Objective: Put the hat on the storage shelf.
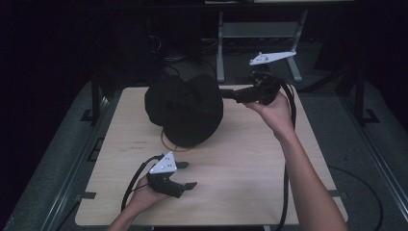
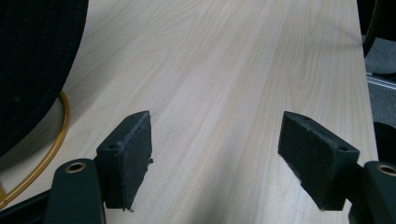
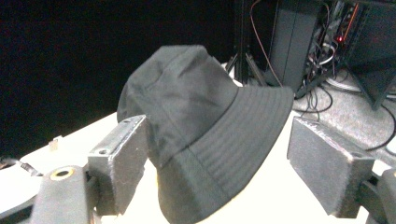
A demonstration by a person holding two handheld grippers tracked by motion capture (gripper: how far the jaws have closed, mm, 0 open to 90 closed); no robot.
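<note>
A black bucket hat lies on the wooden table, over a thin gold ring that peeks out at its near edge. My right gripper reaches in from the right, level with the hat's right side. In the right gripper view its jaws stand open with the hat's brim just ahead between them, nothing clamped. My left gripper rests low near the table's front, open and empty. The left gripper view has the hat and the ring at its left, apart from the pads.
Bare light wood spreads to the right of the left gripper. A grey metal stand and tangled cables sit behind the table's far edge. Dark floor surrounds the table on both sides.
</note>
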